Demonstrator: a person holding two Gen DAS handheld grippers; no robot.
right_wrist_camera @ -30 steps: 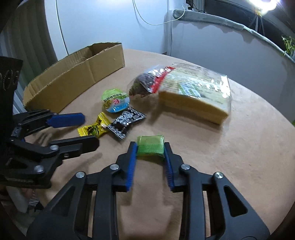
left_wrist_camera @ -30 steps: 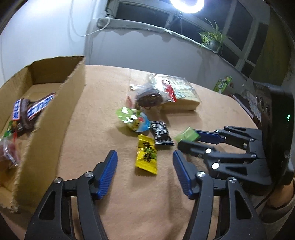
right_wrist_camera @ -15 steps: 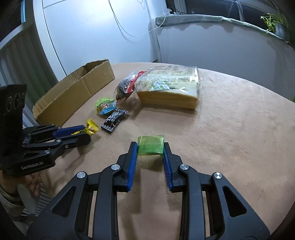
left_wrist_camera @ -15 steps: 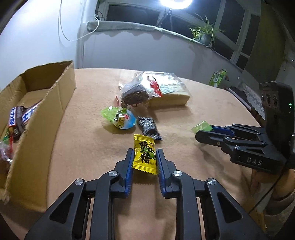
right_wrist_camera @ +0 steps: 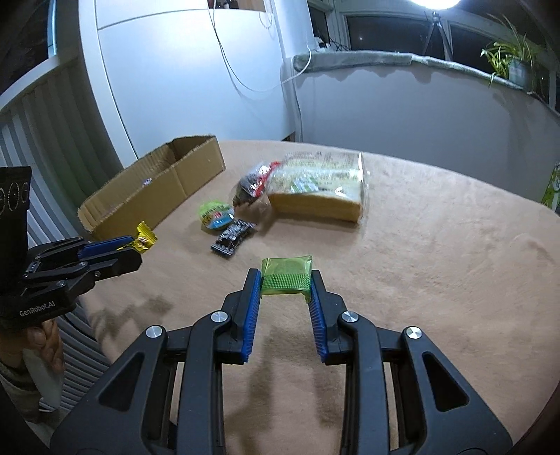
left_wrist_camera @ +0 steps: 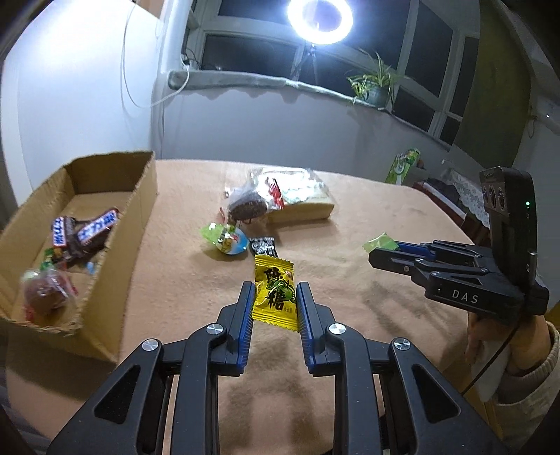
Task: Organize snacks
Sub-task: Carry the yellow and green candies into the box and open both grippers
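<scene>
right hand-held gripper (right_wrist_camera: 285, 281) clamping green packet (right_wrist_camera: 286, 276)

I can't read the blurred wrappers in the cardboard box (left_wrist_camera: 105, 245); at nine o'clock the frame edge crops it.

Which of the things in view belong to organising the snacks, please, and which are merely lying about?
Part of the job:
- yellow candy packet, held in left gripper
- green foil packet, held in right gripper
- brown cardboard box with chocolate bars
- black packet
- round green-lidded cup
- bagged sliced bread

Lying about:
- ring light
- potted plant
</scene>
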